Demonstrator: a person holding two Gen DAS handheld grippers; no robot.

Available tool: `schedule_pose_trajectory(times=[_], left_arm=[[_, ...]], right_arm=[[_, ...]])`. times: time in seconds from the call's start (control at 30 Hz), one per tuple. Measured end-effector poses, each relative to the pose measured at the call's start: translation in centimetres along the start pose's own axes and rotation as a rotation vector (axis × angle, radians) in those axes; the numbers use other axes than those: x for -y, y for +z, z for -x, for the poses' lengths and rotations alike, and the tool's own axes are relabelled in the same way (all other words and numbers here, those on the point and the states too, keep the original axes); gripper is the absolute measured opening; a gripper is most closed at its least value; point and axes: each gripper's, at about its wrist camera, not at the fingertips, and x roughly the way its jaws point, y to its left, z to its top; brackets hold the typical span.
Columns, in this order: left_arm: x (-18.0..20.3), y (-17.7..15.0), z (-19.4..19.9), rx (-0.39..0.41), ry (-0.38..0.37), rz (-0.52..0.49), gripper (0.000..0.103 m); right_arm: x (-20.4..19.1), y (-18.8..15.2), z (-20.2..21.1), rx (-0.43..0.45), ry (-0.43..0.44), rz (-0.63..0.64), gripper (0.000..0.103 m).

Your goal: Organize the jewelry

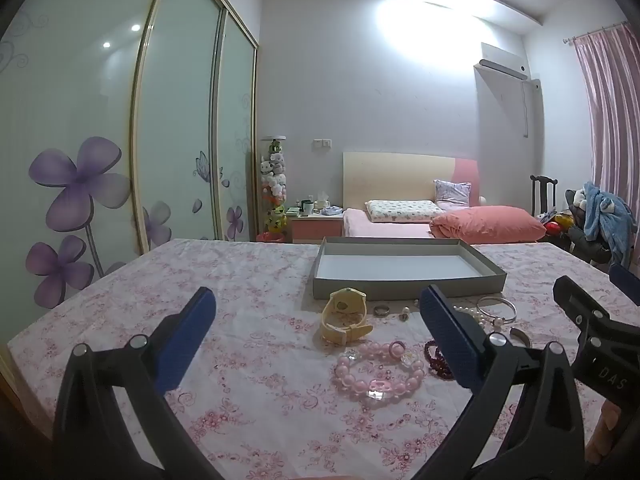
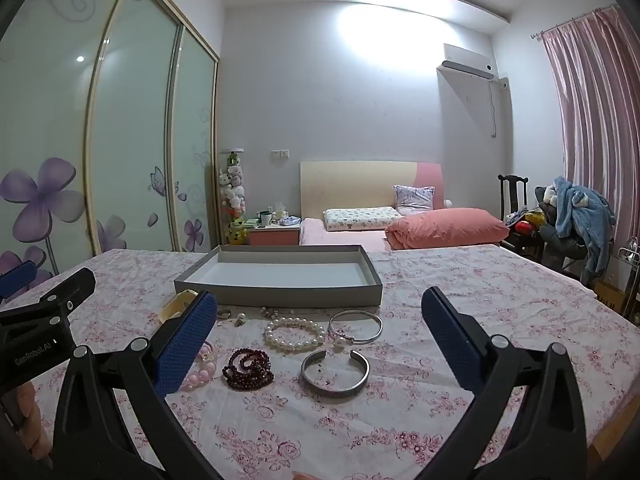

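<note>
A table draped in a pink floral cloth (image 2: 460,300) is stretching out ahead of both grippers. On it, beyond the fingertips, a shallow grey tray (image 2: 280,292) is sitting with nothing visible inside; in the left wrist view it is lying ahead and a little to the right (image 1: 404,290).

The left gripper (image 1: 316,332) is hovering above the cloth with its jaws spread wide, gripping nothing. The right gripper (image 2: 316,332) is doing the same beside it, released and empty.

The jewelry is lying loose between the grippers and the tray. Between the left gripper's fingers, a yellow watch (image 1: 346,316) is resting near the tray's front wall, and a pink bead bracelet (image 1: 380,372) is lying nearer the camera. A dark red bead bracelet (image 2: 250,368) is showing between the right gripper's fingers, close to the left finger. To its right, a broad silver cuff (image 2: 335,372) is lying open-ended. Farther out, a pearl bracelet (image 2: 294,334) is sitting just beside a thin silver bangle (image 2: 355,326). Smallest of all, a ring (image 1: 382,311) and some tiny pieces, too small to identify, are lying just in front of the tray.
</note>
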Motion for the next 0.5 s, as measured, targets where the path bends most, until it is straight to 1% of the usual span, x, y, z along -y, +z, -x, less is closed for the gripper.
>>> schedule_pose_trajectory(times=[0.5], left_arm=[[0.05,-0.34,-0.25,-0.011,0.001,0.0,0.099]], right_arm=[[0.33,-0.23,-0.09,-0.016,0.005,-0.013,0.101]])
